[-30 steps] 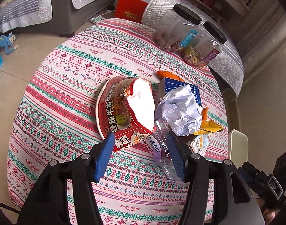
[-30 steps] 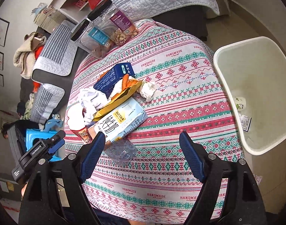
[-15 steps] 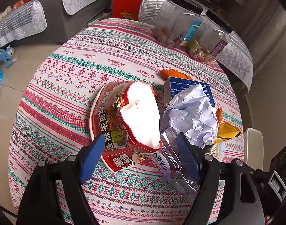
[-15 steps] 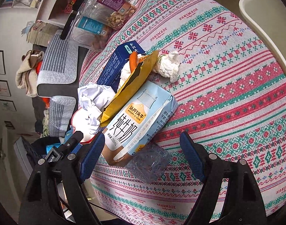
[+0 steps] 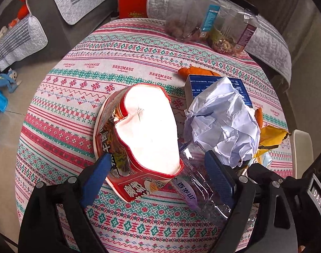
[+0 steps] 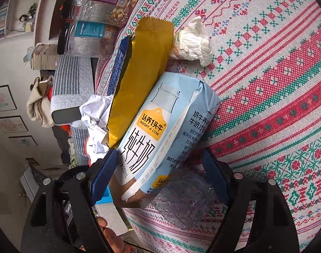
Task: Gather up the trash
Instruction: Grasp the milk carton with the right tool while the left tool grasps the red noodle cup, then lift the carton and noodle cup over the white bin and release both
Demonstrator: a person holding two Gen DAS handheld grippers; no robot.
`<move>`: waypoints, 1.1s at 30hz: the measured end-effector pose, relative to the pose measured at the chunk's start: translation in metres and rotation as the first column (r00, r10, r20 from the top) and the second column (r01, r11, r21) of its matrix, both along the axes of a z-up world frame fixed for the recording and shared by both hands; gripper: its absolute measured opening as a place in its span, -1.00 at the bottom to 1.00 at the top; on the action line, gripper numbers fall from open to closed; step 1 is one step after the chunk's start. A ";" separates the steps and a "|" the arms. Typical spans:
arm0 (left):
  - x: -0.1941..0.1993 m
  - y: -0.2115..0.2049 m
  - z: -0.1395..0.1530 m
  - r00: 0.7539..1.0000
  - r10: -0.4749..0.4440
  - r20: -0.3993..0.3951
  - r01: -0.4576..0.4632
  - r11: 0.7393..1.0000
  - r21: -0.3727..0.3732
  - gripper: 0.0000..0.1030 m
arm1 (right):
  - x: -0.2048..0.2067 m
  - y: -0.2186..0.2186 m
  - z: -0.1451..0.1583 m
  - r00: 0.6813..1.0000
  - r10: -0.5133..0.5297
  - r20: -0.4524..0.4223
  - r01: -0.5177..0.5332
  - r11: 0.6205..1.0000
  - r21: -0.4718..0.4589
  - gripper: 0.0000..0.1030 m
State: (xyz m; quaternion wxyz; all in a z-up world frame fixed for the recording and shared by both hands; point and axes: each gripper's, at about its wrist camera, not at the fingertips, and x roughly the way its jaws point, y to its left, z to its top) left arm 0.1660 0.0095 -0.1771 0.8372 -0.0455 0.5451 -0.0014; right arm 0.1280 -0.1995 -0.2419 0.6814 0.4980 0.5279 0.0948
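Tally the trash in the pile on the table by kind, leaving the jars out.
Instant noodle cup: 1
Milk carton: 1
Crushed clear plastic bottle: 1
Crumpled white paper: 1
Blue box: 1
Yellow wrapper: 1
Tissue wad: 1
Orange peel pieces: 2 visible
Total: 9

Tablecloth (image 5: 122, 68): "HANDMADE". Milk carton (image 6: 160, 135): "ADOPT A COW".

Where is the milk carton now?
In the right wrist view the milk carton lies centre, under the yellow wrapper, on the crushed bottle.
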 end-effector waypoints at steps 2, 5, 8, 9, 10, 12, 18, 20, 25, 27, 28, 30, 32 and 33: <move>0.000 0.001 -0.003 1.000 -0.004 -0.006 0.004 1.000 0.018 0.69 | 0.001 0.004 0.006 1.000 0.009 0.029 -0.010 1.000 0.008 0.09; 0.000 0.005 -0.007 1.000 -0.005 -0.009 0.006 1.000 0.014 0.69 | 0.004 0.008 0.014 0.999 0.024 0.041 -0.024 1.000 0.008 -0.29; 0.000 0.011 -0.006 1.000 0.009 -0.004 -0.009 1.000 0.001 0.69 | 0.000 0.006 0.018 0.999 0.027 0.046 -0.028 1.000 0.012 -0.41; 0.000 0.013 -0.006 1.000 0.014 0.001 -0.014 1.000 0.002 0.69 | -0.001 0.005 0.020 0.998 0.028 0.051 -0.028 1.000 0.004 -0.43; 0.001 0.015 -0.005 1.000 0.019 0.003 -0.019 1.000 0.000 0.68 | -0.003 0.002 0.023 0.998 0.029 0.059 -0.028 1.000 -0.008 -0.46; 0.002 0.021 -0.005 0.999 0.034 0.005 -0.034 0.999 -0.035 0.54 | -0.003 -0.001 0.031 0.996 0.032 0.078 -0.030 0.999 -0.025 -0.49; 0.002 0.027 -0.001 0.998 0.055 0.018 -0.054 0.997 -0.051 0.32 | -0.009 -0.004 0.042 0.994 0.077 0.084 -0.070 0.995 -0.077 -0.50; -0.001 0.023 0.005 0.998 0.045 0.042 -0.044 0.999 -0.028 0.18 | -0.011 -0.004 0.048 0.991 0.102 0.087 -0.092 0.990 -0.109 -0.50; -0.006 0.024 0.013 0.997 0.033 0.067 -0.033 0.999 -0.004 0.04 | -0.016 -0.007 0.066 0.981 0.154 0.120 -0.131 0.975 -0.181 -0.50; -0.008 0.027 0.016 0.996 0.042 0.074 -0.041 0.999 -0.010 0.03 | -0.019 -0.006 0.071 0.977 0.174 0.123 -0.146 0.966 -0.213 -0.50; -0.009 0.029 0.018 0.996 0.052 0.079 -0.051 0.999 -0.011 0.03 | -0.021 -0.007 0.074 0.974 0.185 0.127 -0.153 0.961 -0.229 -0.50; -0.011 0.035 0.025 0.993 0.078 0.094 -0.076 0.997 -0.026 0.02 | -0.025 -0.006 0.081 0.969 0.209 0.135 -0.167 0.948 -0.270 -0.50; -0.014 0.040 0.035 0.988 0.106 0.109 -0.100 0.993 -0.061 0.02 | -0.028 -0.004 0.090 0.959 0.237 0.152 -0.176 0.927 -0.332 -0.50; -0.017 0.042 0.041 0.986 0.114 0.119 -0.106 0.991 -0.076 0.02 | -0.031 -0.003 0.095 0.954 0.252 0.162 -0.181 0.915 -0.362 -0.50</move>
